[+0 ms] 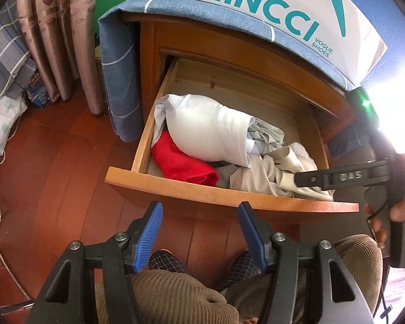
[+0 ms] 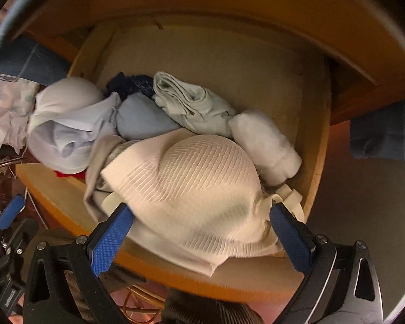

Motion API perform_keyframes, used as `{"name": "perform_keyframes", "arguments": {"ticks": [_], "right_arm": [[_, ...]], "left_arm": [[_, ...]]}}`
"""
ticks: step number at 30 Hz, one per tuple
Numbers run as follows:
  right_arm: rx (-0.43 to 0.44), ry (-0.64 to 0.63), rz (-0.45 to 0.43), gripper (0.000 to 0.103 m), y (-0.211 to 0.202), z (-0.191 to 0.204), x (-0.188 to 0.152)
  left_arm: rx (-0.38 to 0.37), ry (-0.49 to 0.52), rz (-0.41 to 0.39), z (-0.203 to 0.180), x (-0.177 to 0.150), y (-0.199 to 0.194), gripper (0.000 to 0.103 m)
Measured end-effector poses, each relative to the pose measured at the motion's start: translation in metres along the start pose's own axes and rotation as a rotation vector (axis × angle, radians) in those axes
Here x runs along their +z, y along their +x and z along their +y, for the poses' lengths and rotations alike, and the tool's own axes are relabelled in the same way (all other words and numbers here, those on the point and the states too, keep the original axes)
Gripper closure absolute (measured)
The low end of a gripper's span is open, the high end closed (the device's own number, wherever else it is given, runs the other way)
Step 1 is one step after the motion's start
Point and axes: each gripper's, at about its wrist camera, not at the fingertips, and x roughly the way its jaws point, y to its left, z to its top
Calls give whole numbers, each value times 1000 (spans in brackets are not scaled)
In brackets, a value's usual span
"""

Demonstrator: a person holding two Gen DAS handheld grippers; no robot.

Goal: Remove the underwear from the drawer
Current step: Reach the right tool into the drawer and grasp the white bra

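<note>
While the cream ribbed bra (image 2: 191,186) lies heaped at the near right corner of the open drawer (image 2: 67,202), spilling over the front rim, the right gripper (image 2: 201,222) straddles it with its jaws spread wide, one blue pad on each side of the cup, nothing clamped yet. Just beyond the fingers sit a rolled white piece (image 2: 267,148), a pale grey-green bundle (image 2: 189,105) and light blue garments (image 2: 143,120); a white bra (image 2: 64,124) lies further off to the gripper's left. From the left wrist view, the left gripper (image 1: 201,236) hangs open and empty in front of the drawer front, above the wooden floor (image 1: 54,167).

Risks, as I judge them: closing on the springy cup may let the fabric slip out, and the straps (image 2: 289,202) beside the right pad could snag neighbouring garments or the drawer rim, dragging extras out.
</note>
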Motion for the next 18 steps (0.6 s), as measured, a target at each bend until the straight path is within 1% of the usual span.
{"name": "perform_keyframes", "arguments": {"ticks": [3,7,11,14,15,16,18], "right_arm": [[-4,9,26,2,10,-1,3],[1,18,40,1,22,-5,10],[9,24,23,1,32,-8,18],[35,39,22,1,38,-12,22],[44,43,16,4,40,-14,22],[55,47,15,9,41,-14,22],[76,51,4,15,42,-17,23]], "left_arm": [[-9,-3,6,0,0,2,43],[-20,-10,15,2,0,3,43],[-26,-18,18,4,0,5,43],[-27,-19,22,5,0,5,43],[-27,-20,23,5,-1,6,43],[-28,-21,23,4,0,6,43],[-28,-24,25,5,0,6,43]]}}
